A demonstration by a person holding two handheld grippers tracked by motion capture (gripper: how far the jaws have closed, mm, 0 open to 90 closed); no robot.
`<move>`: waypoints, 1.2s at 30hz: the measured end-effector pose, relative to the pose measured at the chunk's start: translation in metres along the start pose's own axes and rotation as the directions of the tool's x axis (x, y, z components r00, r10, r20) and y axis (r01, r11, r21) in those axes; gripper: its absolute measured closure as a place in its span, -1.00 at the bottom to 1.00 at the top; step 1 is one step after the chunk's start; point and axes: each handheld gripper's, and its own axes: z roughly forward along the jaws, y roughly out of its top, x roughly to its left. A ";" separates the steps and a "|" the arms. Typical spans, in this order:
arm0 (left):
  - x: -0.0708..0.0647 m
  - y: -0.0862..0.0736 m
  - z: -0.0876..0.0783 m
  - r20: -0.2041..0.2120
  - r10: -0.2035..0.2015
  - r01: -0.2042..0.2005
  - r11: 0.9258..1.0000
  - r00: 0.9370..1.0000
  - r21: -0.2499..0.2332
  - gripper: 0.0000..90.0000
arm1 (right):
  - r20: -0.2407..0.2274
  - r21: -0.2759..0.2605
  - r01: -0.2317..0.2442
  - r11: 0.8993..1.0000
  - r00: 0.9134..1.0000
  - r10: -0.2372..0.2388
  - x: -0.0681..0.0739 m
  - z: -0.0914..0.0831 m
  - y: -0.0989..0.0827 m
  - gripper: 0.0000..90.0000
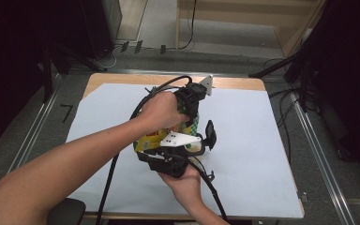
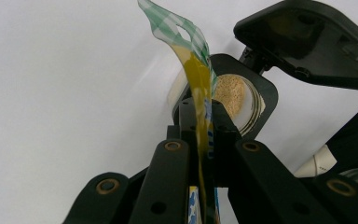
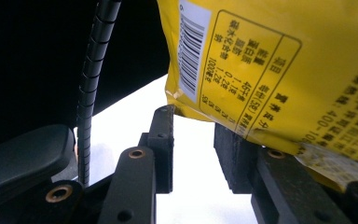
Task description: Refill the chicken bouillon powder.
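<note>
A yellow snack bag (image 1: 150, 140) with a green-checked top stands at the middle of the white-covered table (image 1: 253, 140), held between both hands. My left gripper (image 1: 191, 117) reaches over from above. In the left gripper view its jaws (image 2: 200, 112) are shut on the bag's thin sealed edge (image 2: 198, 74), which rises out between them. My right gripper (image 1: 178, 146) is at the near side, under its grey plate. In the right gripper view the jaws (image 3: 193, 126) stand apart with white table showing between them. The bag's printed back (image 3: 284, 70) lies over the right finger, its corner touching the left fingertip.
A black ribbed cable (image 3: 91, 84) runs beside the right gripper, and cables trail off the near table edge (image 1: 215, 197). A black seat (image 1: 65, 213) stands at the near left. Bare white sheet lies left, right and behind the bag. Dark stands and floor cables surround the table.
</note>
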 end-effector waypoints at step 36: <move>0.005 0.003 0.001 0.017 -0.022 0.022 1.000 1.000 0.005 0.94 | -0.011 0.005 0.010 1.000 1.000 -0.010 -0.002 -0.006 0.001 0.54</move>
